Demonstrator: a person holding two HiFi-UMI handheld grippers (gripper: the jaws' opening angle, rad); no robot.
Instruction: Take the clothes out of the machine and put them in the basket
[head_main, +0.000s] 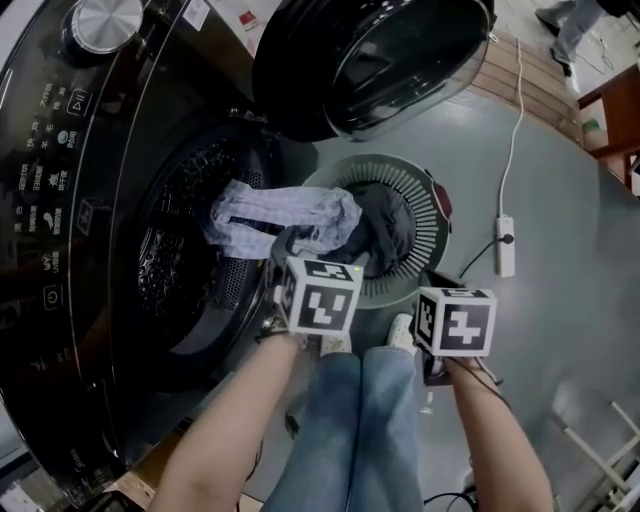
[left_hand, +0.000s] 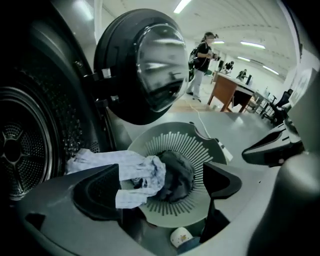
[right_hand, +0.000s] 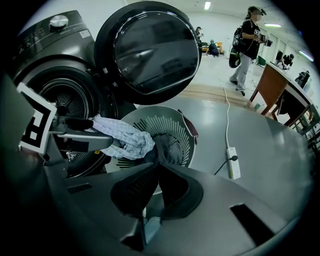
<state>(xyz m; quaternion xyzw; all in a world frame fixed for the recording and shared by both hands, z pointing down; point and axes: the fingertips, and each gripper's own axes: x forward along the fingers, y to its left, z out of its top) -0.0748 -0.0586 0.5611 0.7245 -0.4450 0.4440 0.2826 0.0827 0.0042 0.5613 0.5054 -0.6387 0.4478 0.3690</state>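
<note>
A light checked garment (head_main: 285, 215) hangs from the mouth of the washer drum (head_main: 190, 260) over the rim of the round grey basket (head_main: 425, 215) on the floor. Dark clothes (head_main: 385, 235) lie inside the basket. My left gripper (left_hand: 162, 185) is just above the garment's basket end (left_hand: 145, 175), open, with its jaws wide apart and its pads clear of the cloth. My right gripper (right_hand: 156, 167) hovers over the near side of the basket, shut with nothing between its pads. From the right gripper view, the left gripper's fingers (right_hand: 85, 140) lie beside the checked garment (right_hand: 125, 137).
The washer's round door (head_main: 370, 60) stands swung open above the basket. A white power strip (head_main: 505, 245) with its cord lies on the floor to the right. My own legs and shoes (head_main: 335, 345) stand just behind the basket. A person (right_hand: 245, 45) and a wooden desk (left_hand: 227, 92) are far off.
</note>
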